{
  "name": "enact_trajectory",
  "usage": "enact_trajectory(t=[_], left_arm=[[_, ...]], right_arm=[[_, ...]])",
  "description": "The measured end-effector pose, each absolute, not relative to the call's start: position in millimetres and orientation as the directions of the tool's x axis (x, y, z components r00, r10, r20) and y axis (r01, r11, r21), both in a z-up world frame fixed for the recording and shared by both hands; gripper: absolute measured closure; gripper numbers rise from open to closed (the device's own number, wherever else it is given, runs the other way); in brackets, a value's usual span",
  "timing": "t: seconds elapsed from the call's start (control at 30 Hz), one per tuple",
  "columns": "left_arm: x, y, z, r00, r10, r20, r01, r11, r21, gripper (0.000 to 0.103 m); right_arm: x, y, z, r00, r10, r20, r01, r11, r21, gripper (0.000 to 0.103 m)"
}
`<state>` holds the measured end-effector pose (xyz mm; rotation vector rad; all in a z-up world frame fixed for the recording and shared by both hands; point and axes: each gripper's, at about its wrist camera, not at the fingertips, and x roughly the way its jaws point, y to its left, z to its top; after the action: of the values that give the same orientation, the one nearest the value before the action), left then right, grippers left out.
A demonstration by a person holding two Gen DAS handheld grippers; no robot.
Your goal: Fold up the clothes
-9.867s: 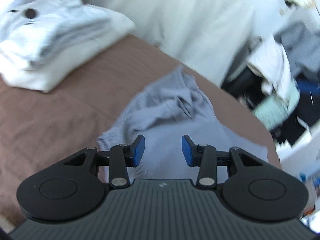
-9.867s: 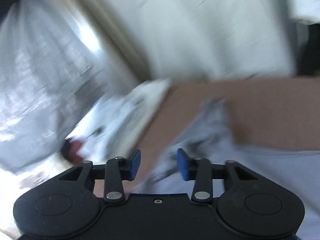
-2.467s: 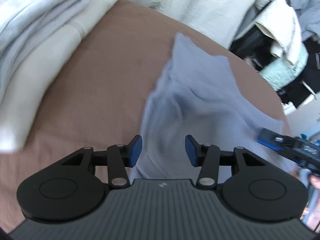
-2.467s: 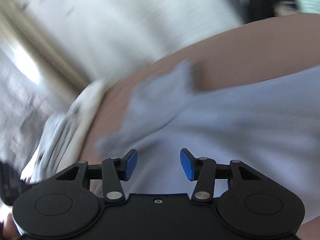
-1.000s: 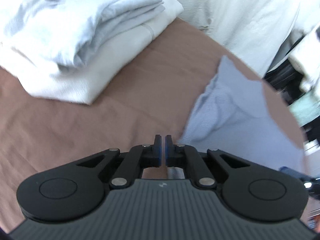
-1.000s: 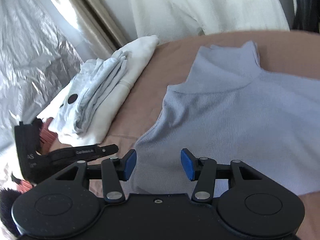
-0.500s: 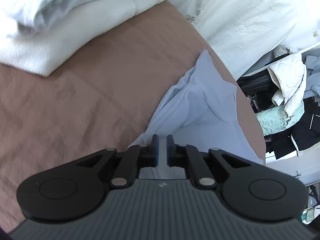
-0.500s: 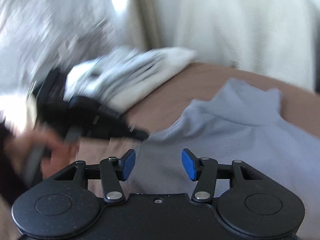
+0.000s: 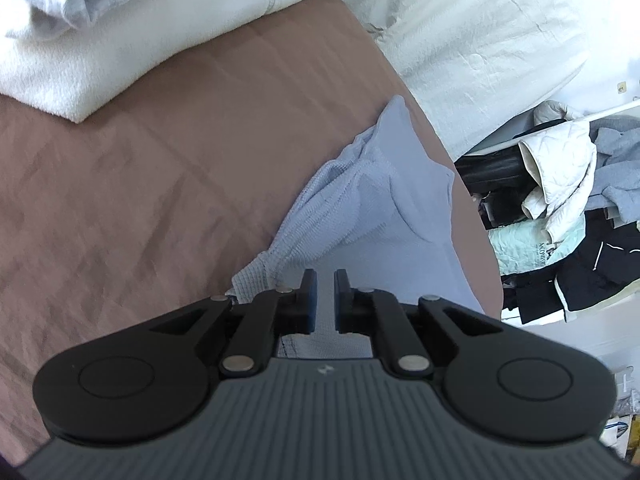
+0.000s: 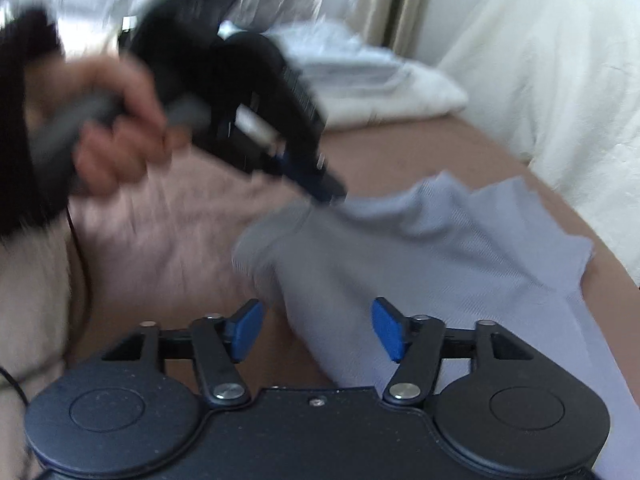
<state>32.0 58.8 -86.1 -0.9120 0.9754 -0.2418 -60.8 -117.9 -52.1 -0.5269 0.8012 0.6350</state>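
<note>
We found the light blue top (image 9: pixel 384 216) lying on the brown bedcover (image 9: pixel 120 200), its length running away from the left gripper (image 9: pixel 325 300), whose jaws were clamped on its near edge. The right gripper (image 10: pixel 318 330) hovered just beside the same bunched corner, jaws opening with fabric between but unpressed. The left was nearer.

i see the shirt (image 9: pixel 384 208) lying on the bedspread (image 9: pixel 120 208), with the folded pile (image 9: pixel 132 28) behind-left of it.
</note>
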Motion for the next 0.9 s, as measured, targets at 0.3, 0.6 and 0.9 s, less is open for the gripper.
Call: enact_trajectory(t=[0.3,0.6,0.9], left_arm=[[34,62,-96,0.546,-0.557,-0.627,-0.253,0.603,-0.756,0.079],[33,62,-100,0.539,-0.573,-0.618,-0.274,0.574,-0.771,0.071],[25,72,-91,0.551,-0.502,-0.667,-0.265,0.653,-0.709,0.061]], right_arm=[[-25,-100,-82,0.51,0.28,-0.813,-0.675,0.716,-0.177,0.063],[-30,-115,-82,0.372,0.474,-0.798,-0.695,0.712,0.099,0.096],[-40,-142,-69,0.403,0.556,-0.727,-0.592,0.764,0.256,0.065]])
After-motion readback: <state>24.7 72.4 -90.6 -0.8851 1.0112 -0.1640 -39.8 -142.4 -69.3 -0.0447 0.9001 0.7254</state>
